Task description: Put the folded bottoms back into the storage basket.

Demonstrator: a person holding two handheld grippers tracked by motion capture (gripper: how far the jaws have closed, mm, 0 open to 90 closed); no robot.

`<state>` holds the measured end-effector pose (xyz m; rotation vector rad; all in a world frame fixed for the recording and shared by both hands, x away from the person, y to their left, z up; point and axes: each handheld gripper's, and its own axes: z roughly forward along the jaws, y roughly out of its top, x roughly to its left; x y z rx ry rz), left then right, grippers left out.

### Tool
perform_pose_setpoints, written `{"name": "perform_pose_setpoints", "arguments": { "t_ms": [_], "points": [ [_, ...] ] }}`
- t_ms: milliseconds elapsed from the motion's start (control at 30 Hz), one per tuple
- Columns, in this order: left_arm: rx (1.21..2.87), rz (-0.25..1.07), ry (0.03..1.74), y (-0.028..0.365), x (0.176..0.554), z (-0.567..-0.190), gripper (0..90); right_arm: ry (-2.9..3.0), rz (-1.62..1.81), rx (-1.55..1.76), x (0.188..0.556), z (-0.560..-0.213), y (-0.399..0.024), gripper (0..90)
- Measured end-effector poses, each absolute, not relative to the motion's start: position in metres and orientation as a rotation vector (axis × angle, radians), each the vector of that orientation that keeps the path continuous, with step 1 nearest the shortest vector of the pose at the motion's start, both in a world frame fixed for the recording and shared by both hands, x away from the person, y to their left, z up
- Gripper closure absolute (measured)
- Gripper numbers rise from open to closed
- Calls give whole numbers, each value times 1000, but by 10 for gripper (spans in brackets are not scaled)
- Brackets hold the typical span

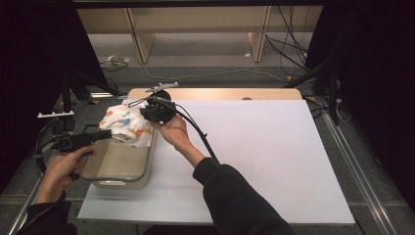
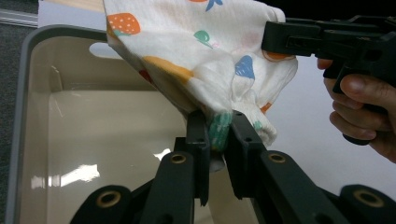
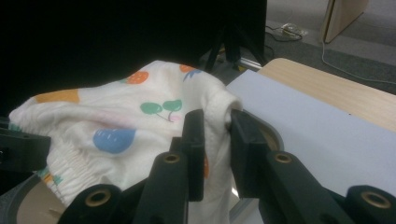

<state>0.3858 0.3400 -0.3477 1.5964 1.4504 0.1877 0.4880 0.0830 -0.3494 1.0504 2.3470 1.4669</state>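
Observation:
A white cloth (image 1: 126,126) printed with coloured fruit hangs over the far end of a clear plastic tub (image 1: 100,172) at the table's left edge. My left gripper (image 1: 108,134) comes in from the left and is shut on a fold of the cloth (image 2: 215,84); the left gripper (image 2: 218,135) pinches a green-printed bit. My right gripper (image 1: 146,108) holds the cloth's far right edge. In the right gripper view the right gripper (image 3: 217,126) is shut on a thick hem of the cloth (image 3: 116,121). The cloth is lifted above the tub (image 2: 28,84), bunched between both grippers.
The tub's pale inside (image 2: 107,140) shows glare and holds nothing visible. A white sheet (image 1: 264,147) covers the table to the right of the tub, over a wooden top (image 1: 220,93). Cables and wooden furniture legs lie on the floor beyond.

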Motion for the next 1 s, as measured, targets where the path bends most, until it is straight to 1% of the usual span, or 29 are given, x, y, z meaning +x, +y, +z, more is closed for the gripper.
{"name": "perform_pose_setpoints", "arguments": {
  "t_ms": [1000],
  "points": [
    [1626,162,1506,352,387,-358,804,2378,1439,1050,486,-362,99,772]
  ]
}}
